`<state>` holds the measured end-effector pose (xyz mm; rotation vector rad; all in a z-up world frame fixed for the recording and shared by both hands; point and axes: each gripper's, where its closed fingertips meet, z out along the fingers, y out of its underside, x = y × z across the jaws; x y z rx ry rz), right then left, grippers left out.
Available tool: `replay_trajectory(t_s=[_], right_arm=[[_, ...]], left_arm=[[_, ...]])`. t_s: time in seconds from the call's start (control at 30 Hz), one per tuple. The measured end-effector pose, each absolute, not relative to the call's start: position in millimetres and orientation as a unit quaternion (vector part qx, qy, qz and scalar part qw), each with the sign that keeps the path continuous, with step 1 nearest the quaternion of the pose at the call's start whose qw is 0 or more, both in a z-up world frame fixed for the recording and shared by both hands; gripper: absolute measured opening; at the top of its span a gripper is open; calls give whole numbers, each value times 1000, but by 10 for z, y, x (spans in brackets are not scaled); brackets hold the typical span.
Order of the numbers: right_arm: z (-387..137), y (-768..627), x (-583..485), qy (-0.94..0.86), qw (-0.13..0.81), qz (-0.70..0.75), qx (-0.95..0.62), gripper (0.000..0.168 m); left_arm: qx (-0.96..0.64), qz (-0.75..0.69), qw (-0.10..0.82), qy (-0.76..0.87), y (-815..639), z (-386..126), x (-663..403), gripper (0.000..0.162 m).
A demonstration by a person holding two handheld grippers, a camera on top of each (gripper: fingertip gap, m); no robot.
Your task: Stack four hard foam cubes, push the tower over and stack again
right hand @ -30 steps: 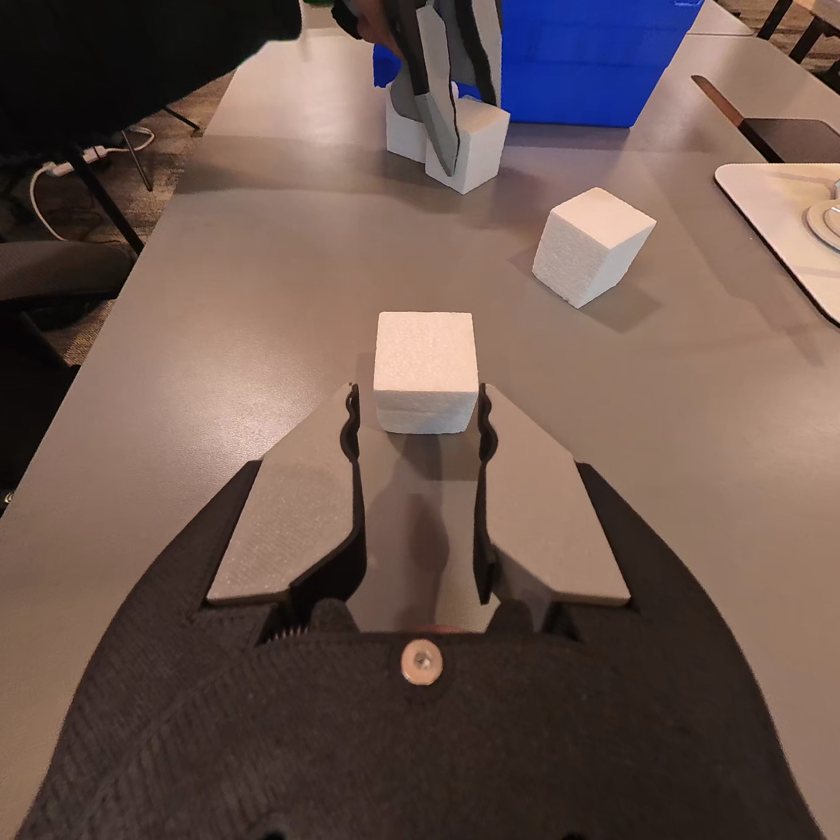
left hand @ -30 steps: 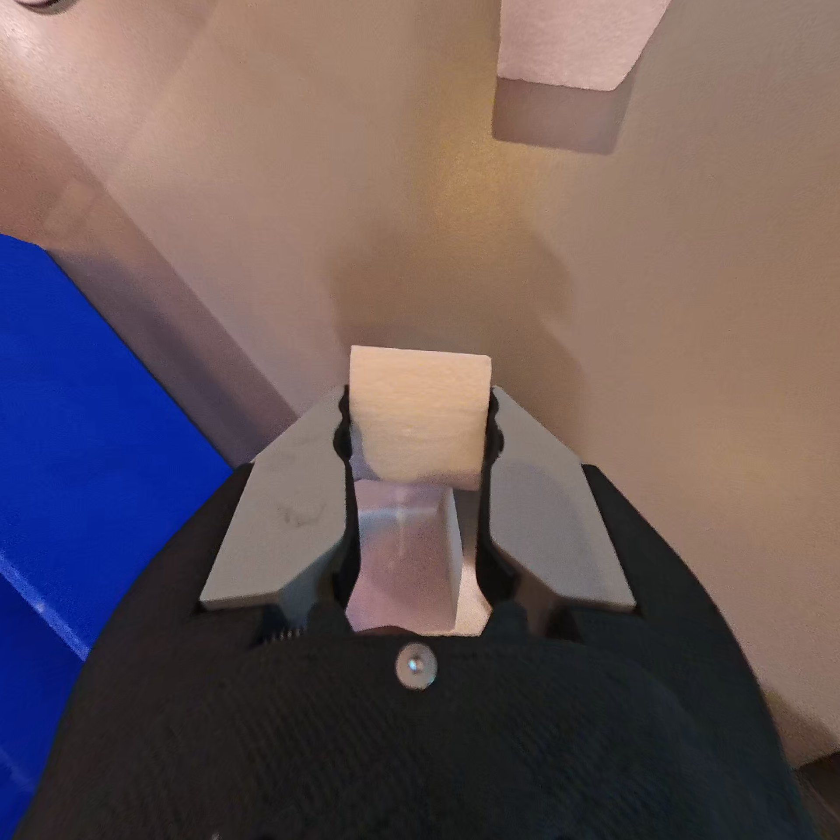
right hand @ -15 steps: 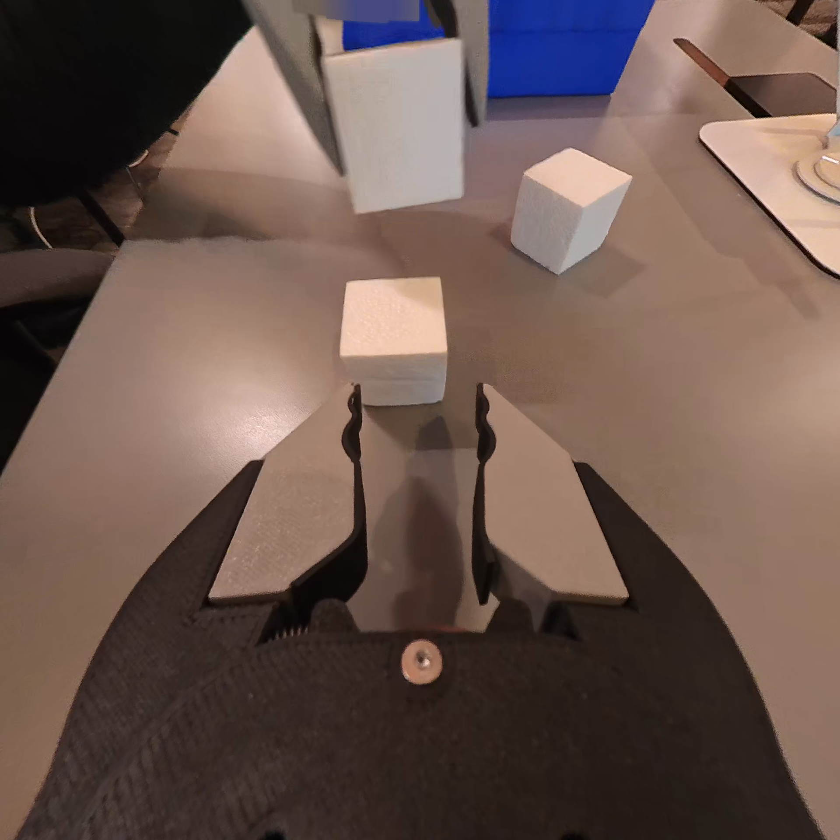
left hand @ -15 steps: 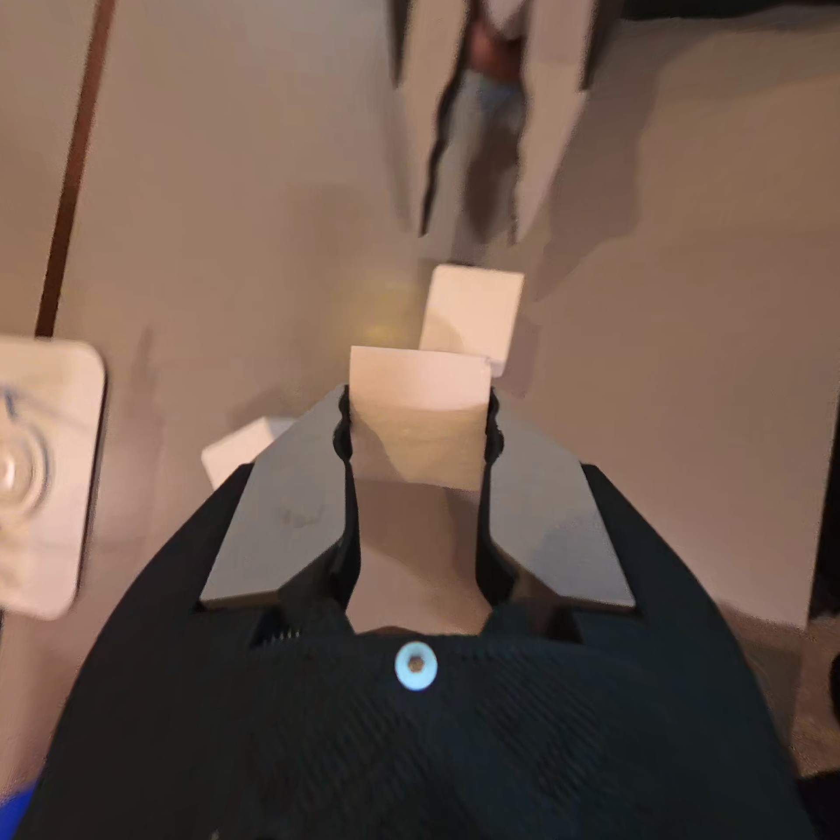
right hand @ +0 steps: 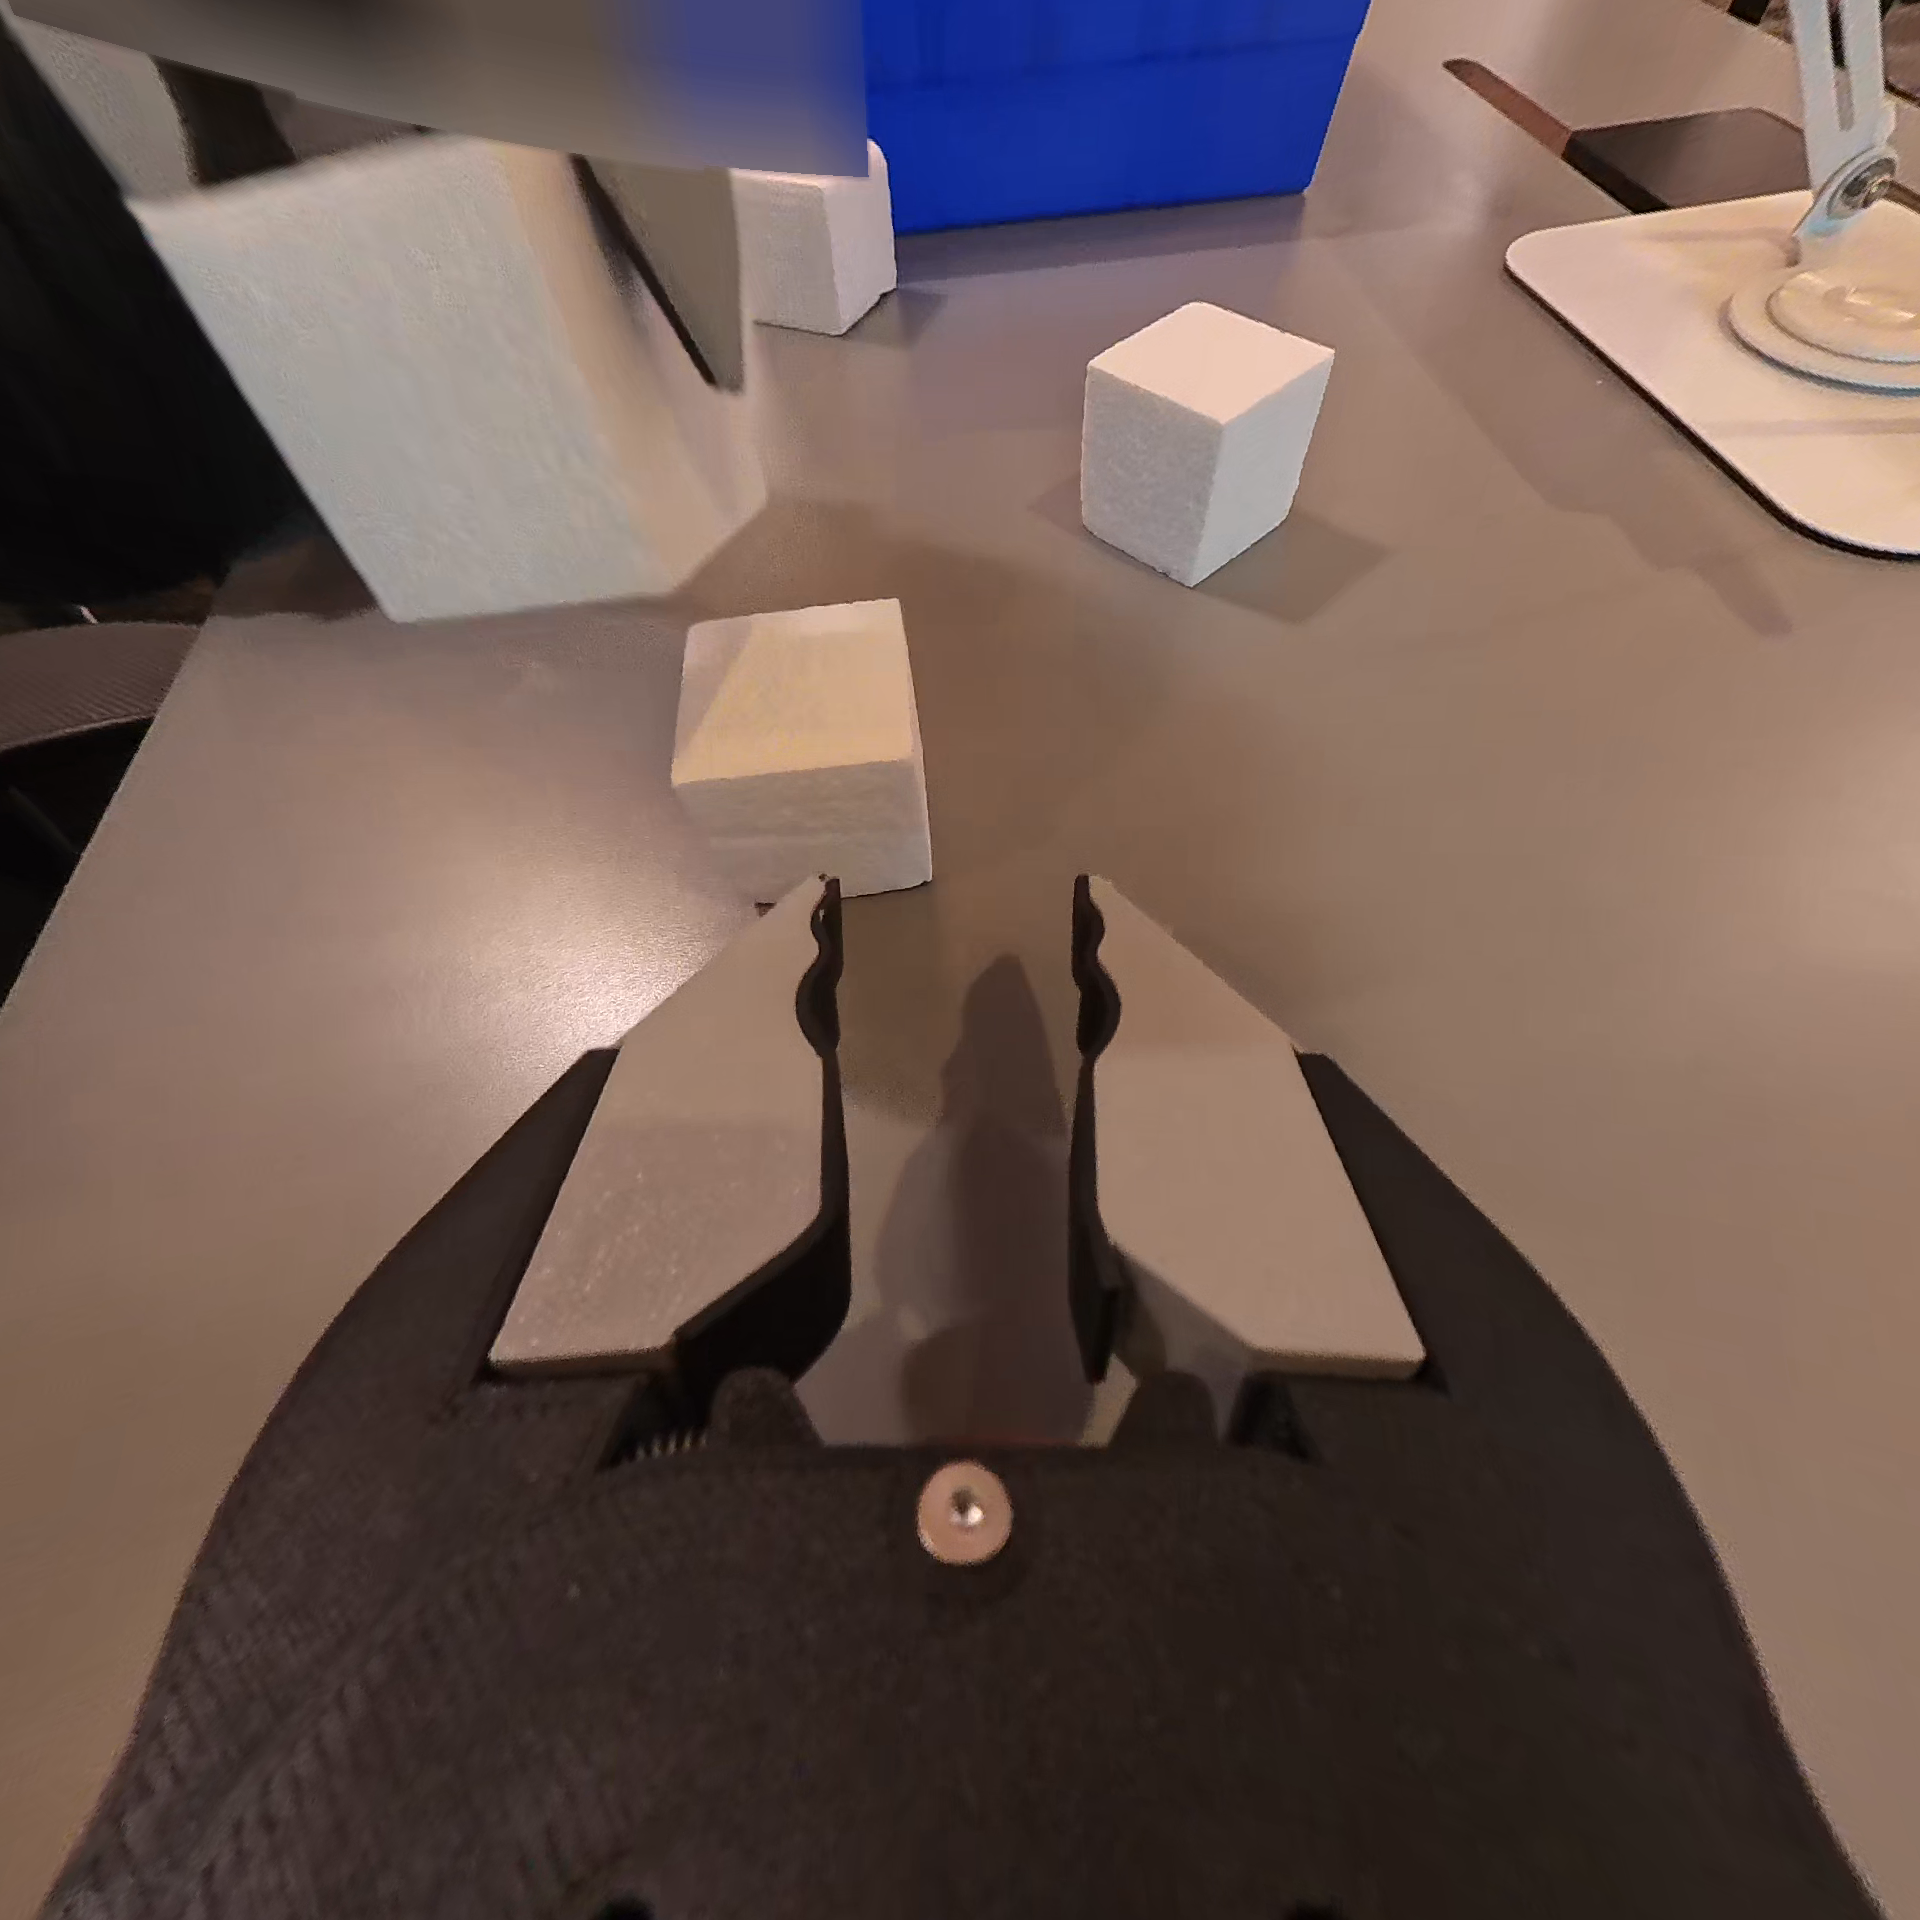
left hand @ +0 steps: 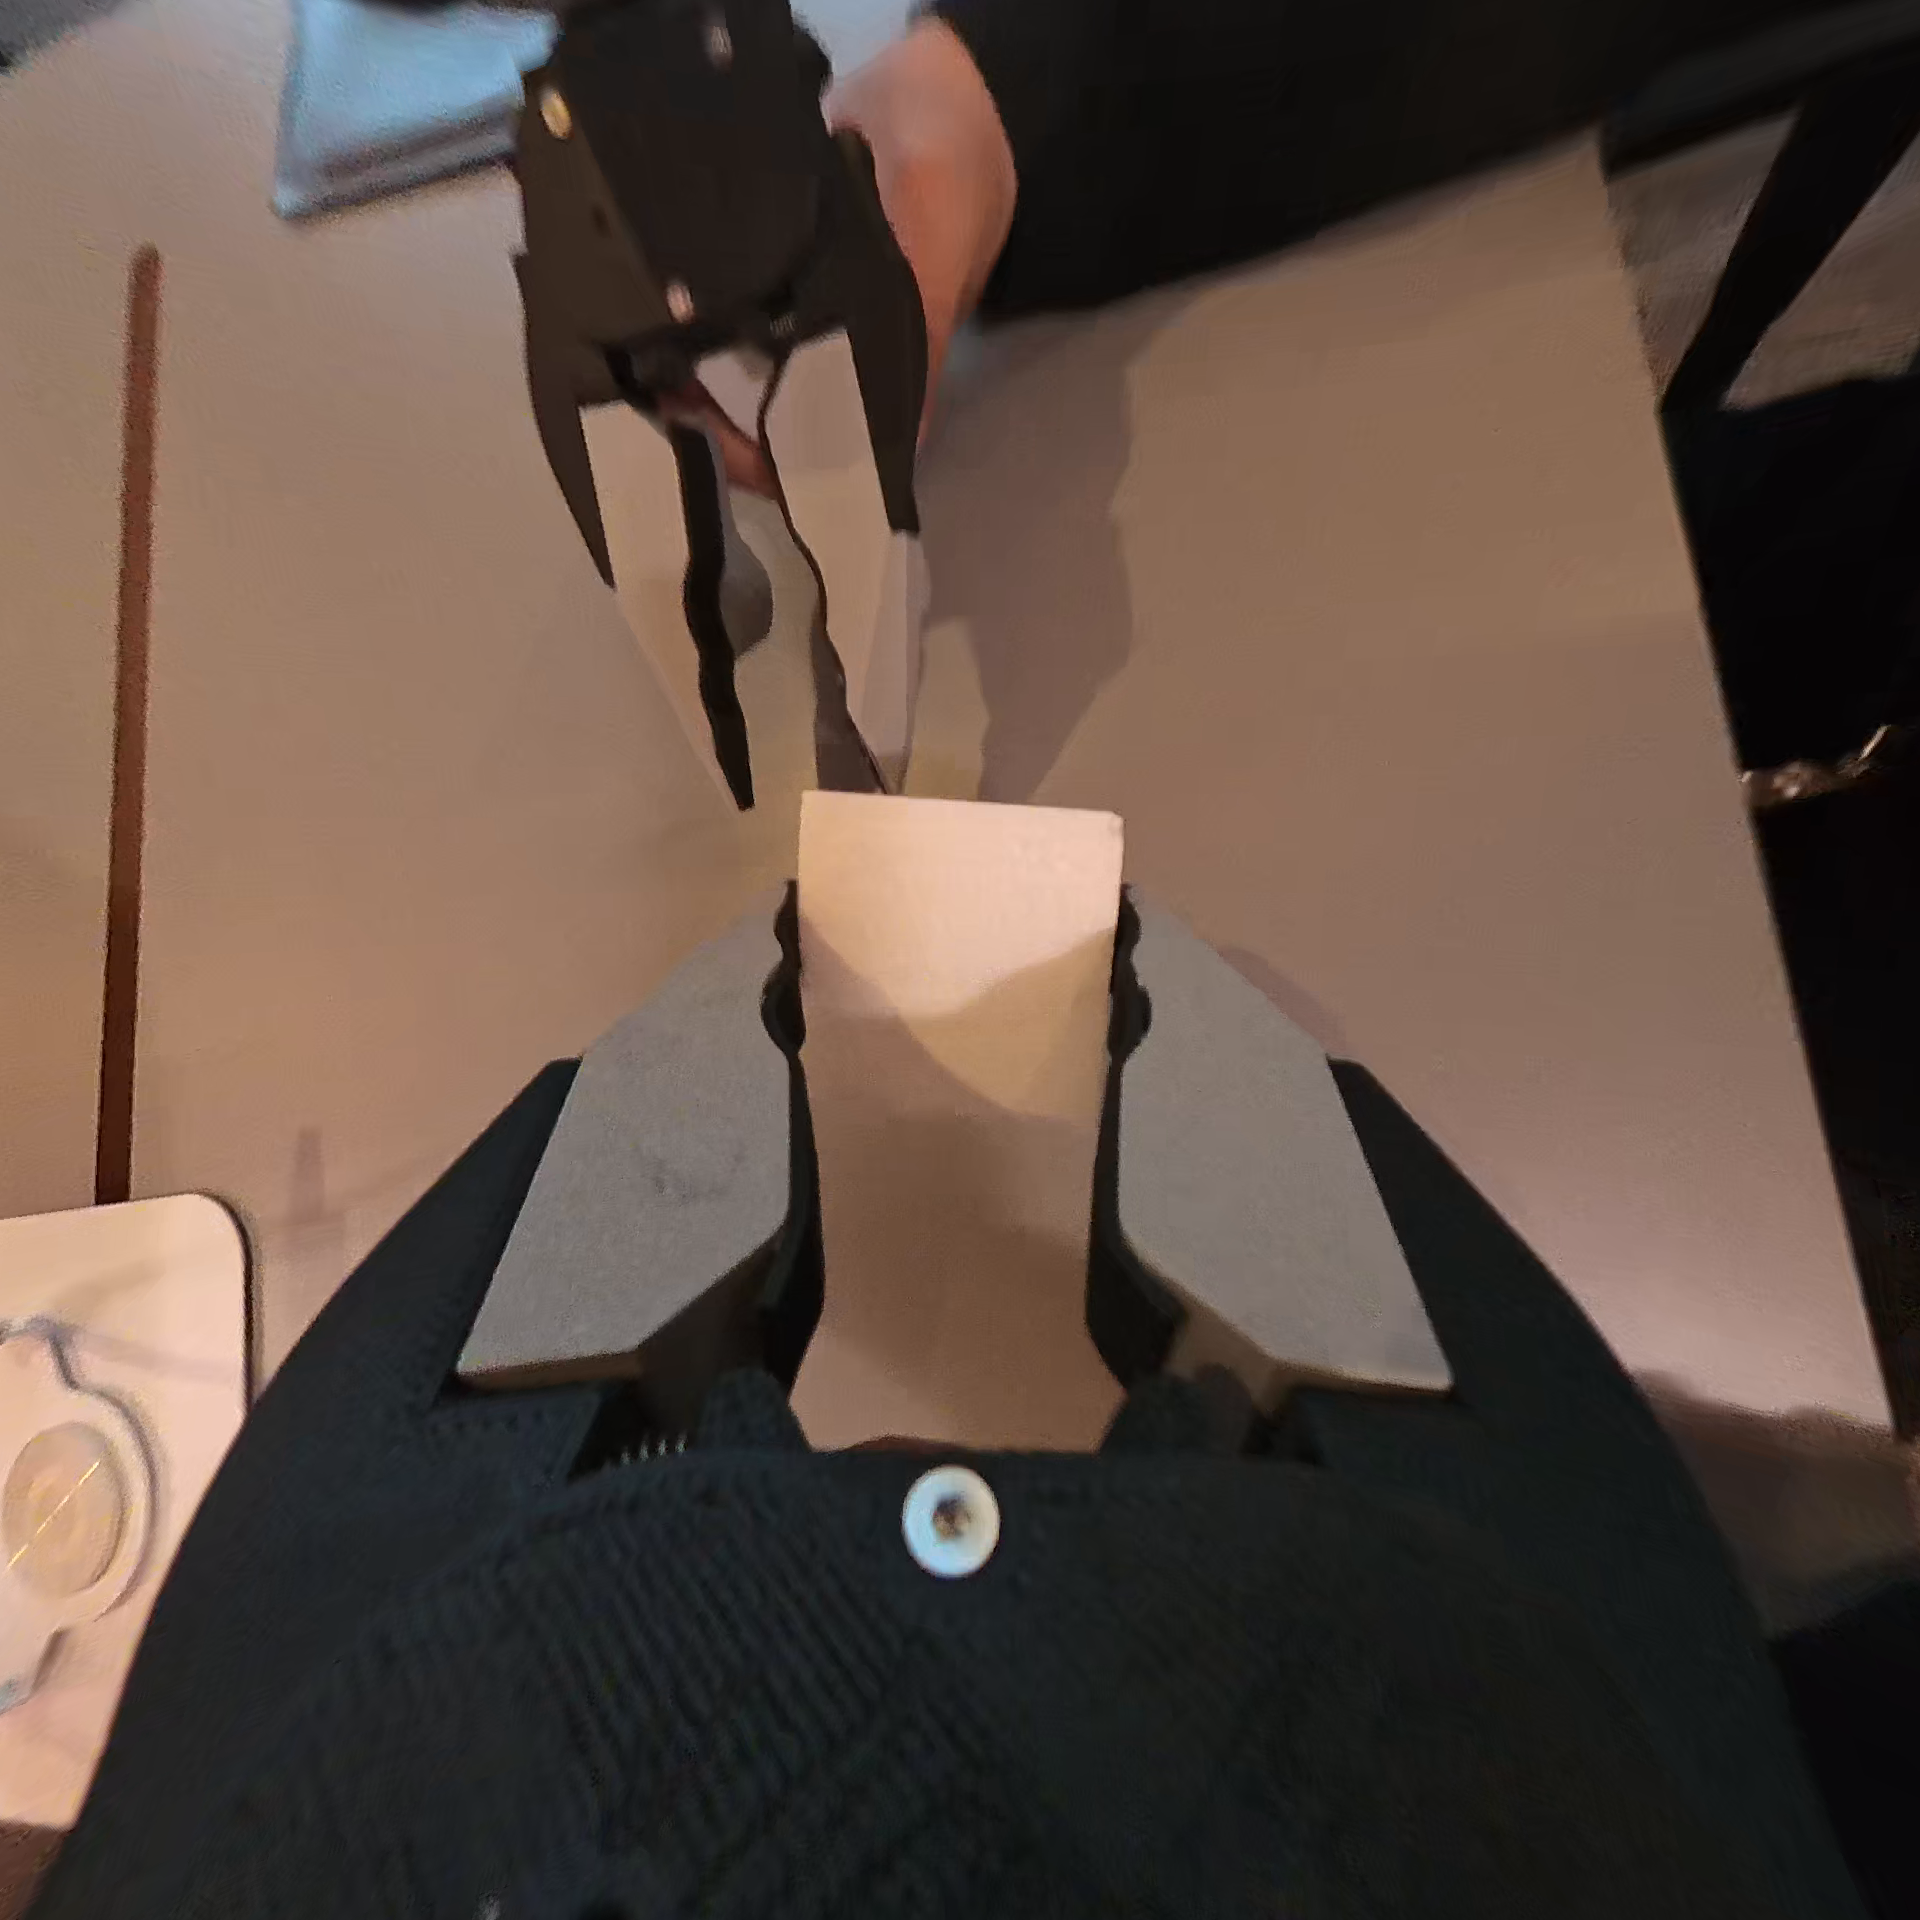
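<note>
My left gripper (left hand: 958, 896) is shut on a white foam cube (left hand: 956, 935) and holds it in the air. In the right wrist view this held cube (right hand: 436, 384) hangs at the upper left, above and left of a second cube (right hand: 800, 748) that rests on the grey table (right hand: 1351, 935). My right gripper (right hand: 954, 902) is open and empty, low over the table, its left fingertip just short of that cube. It also shows in the left wrist view (left hand: 805, 779), beyond the held cube. A third cube (right hand: 1205, 447) sits farther right. A fourth cube (right hand: 821, 249) stands at the back.
A blue bin (right hand: 1091, 104) stands at the back of the table behind the fourth cube. A white base plate with a stand (right hand: 1714, 343) lies at the right; it also shows in the left wrist view (left hand: 104, 1351). A person's hand (left hand: 914, 177) holds the right gripper. The gap from one gripper's tips to the other's is roughly 9 cm.
My left gripper has lifted its cube away from the blue bin and carried it over toward the right gripper. The right gripper has drawn back and to the right from the table cube.
</note>
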<state>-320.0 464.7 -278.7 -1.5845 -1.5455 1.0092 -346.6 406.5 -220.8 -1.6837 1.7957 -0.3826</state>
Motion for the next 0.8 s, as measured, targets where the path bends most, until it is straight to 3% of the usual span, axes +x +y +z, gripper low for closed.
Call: replay_trajectory(t_s=[0.13,0.57,0.8], right_arm=[[-2824,4620,-3227,-608,347,376,-608,40],[-2855,4578,-3261,-618,342,369,-604,41],[-2810,4652,-3330,-607,378,349,-606,33]], left_arm=[[-649,-140,360,655,4184,-2142,-3501,57],[-670,-127,333,651,4301,-2400,-3536,57],[-668,-115,326,659,4280,-2442,-3527,57]])
